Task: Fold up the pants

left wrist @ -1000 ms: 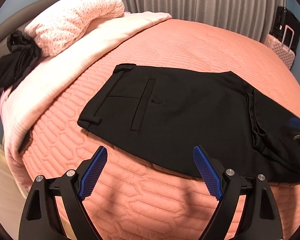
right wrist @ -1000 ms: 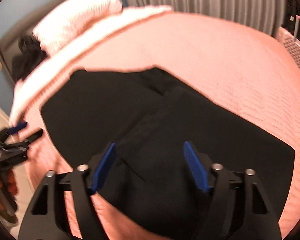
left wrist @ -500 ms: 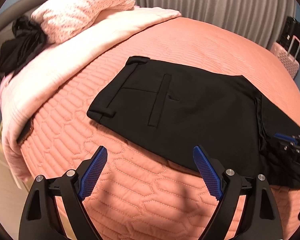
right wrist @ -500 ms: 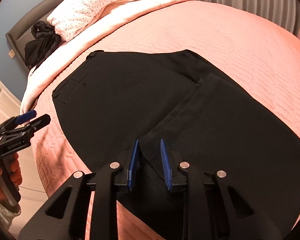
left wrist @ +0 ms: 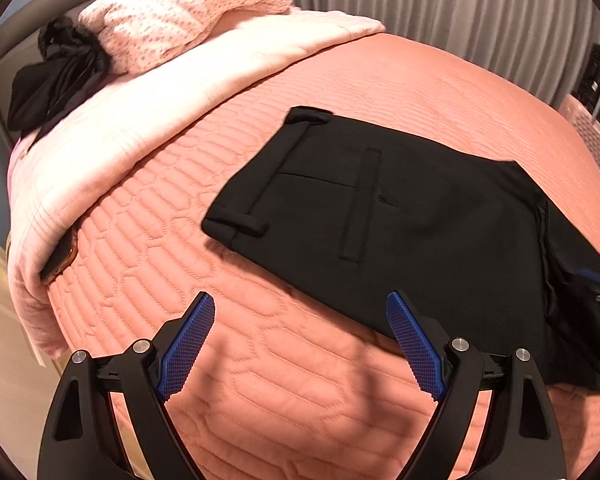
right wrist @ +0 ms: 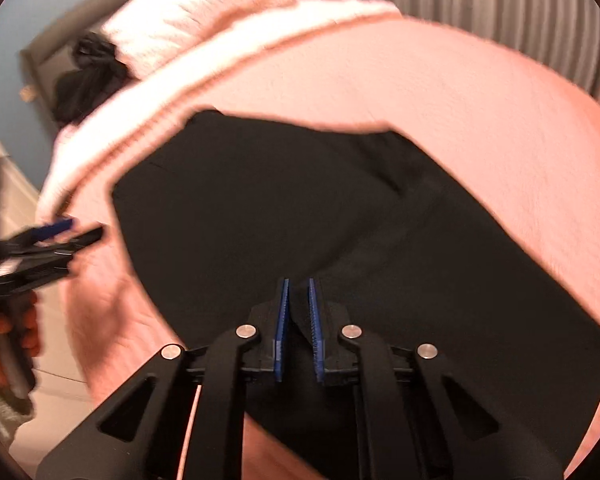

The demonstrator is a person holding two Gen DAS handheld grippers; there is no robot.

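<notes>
The black pants (left wrist: 400, 232) lie flat on the salmon quilted bedspread (left wrist: 260, 380), long axis left to right, their leg end pinched in the just-closed right gripper (right wrist: 299, 320) (the nearer one), while the left gripper (left wrist: 300, 344) hovers wide open, empty, before the waistband (left wrist: 260, 184).

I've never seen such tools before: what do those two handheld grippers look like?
Each is a matte black plastic frame with triangular cut-outs and round silver rivets. The left gripper and right gripper each carry two flat blue finger pads with a fine gridded texture. No cables show. A grey knitted cuff shows at one wrist.
</notes>
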